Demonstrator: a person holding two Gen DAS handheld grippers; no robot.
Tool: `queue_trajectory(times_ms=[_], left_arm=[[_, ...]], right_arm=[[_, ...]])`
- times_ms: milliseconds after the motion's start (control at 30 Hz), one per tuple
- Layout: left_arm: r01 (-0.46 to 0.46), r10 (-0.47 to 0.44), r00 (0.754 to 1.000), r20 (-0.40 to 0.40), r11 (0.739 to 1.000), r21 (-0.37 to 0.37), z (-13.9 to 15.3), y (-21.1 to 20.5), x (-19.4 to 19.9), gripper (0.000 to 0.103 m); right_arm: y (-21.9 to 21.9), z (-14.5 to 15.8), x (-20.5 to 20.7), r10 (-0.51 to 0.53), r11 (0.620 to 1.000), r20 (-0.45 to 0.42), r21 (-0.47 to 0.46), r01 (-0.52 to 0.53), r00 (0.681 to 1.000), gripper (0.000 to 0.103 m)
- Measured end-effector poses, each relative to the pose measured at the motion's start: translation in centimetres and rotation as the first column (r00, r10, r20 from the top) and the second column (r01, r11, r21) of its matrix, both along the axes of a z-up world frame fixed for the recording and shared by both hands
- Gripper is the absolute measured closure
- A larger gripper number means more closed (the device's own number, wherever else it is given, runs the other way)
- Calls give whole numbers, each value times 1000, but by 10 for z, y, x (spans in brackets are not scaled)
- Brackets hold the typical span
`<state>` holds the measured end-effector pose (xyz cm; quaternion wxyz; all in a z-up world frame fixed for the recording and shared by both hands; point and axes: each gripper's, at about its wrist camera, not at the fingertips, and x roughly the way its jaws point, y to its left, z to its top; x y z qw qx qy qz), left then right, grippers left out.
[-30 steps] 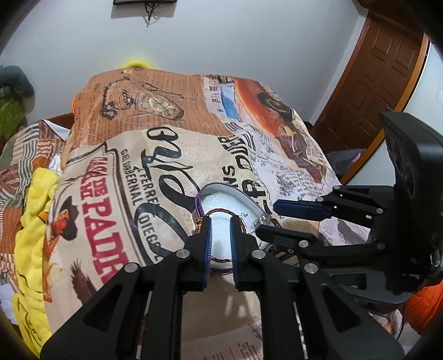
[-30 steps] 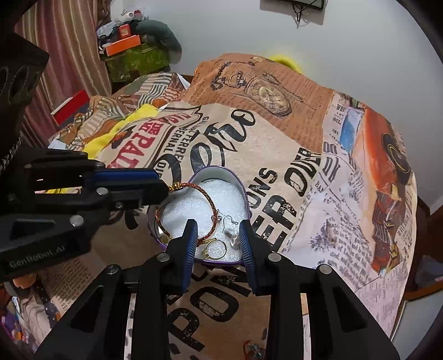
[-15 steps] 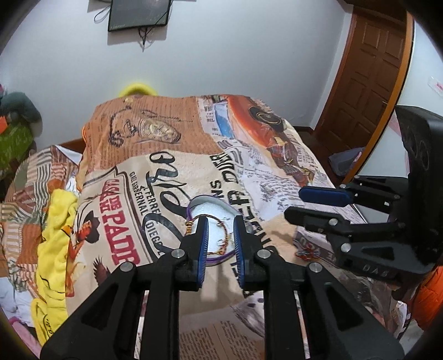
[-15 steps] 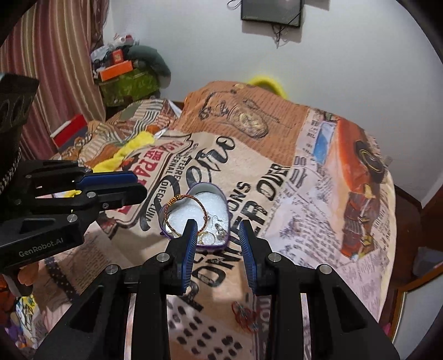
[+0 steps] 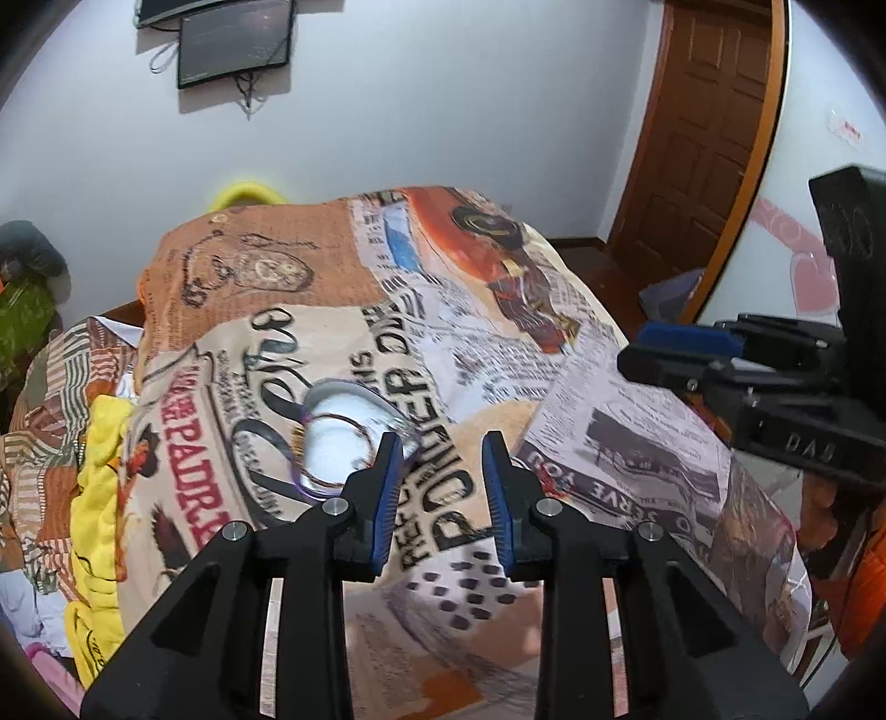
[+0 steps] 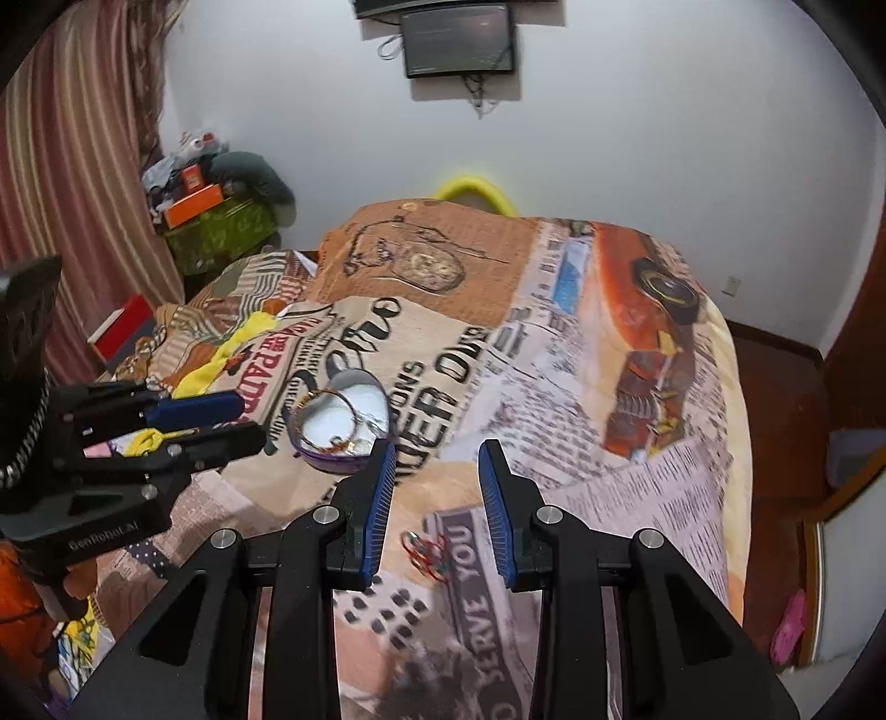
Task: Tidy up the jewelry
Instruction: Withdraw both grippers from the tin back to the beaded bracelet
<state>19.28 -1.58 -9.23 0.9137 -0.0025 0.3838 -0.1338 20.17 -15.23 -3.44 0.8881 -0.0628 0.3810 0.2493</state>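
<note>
A purple heart-shaped box [image 5: 338, 437] with a white lining lies on the printed bedspread [image 5: 498, 354]. In it are a thin bangle [image 6: 326, 393] and small gold pieces. My left gripper [image 5: 439, 459] hangs above the spread to the right of the box. Its jaws are opening and nothing is between them. My right gripper [image 6: 437, 459] is open and empty, with the box [image 6: 343, 426] ahead to its left. A tangled red piece of jewelry [image 6: 426, 554] lies on the spread below it. Each view shows the other gripper: the right one [image 5: 631, 349], the left one [image 6: 249, 421].
A yellow cloth [image 5: 99, 498] is bunched along the bed's left side. A green box and clutter [image 6: 221, 227] stand by the striped curtain. The bed drops off on the right toward a wooden door [image 5: 703, 144] and dark floor. A screen [image 6: 457, 41] hangs on the wall.
Both grippers have pulled back and up from the heart-shaped box, which now looks smaller and lies to the left of each. The left jaws stand wider apart.
</note>
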Motion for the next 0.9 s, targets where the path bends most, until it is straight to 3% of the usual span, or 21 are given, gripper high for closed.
queue_trajectory(times_ms=[467, 600, 900], left_arm=[[83, -75, 987, -144, 995, 49, -63, -48, 15, 73], [85, -73, 985, -155, 994, 73, -73, -53, 21, 73], [46, -38, 988, -148, 998, 48, -76, -42, 32, 73]], right_arm=[[-27, -63, 2, -27, 1000, -177, 6, 29, 984, 75], [-21, -78, 2, 1, 1000, -221, 4, 0, 975, 75], [-4, -97, 6, 69, 997, -248, -5, -72, 966, 75]])
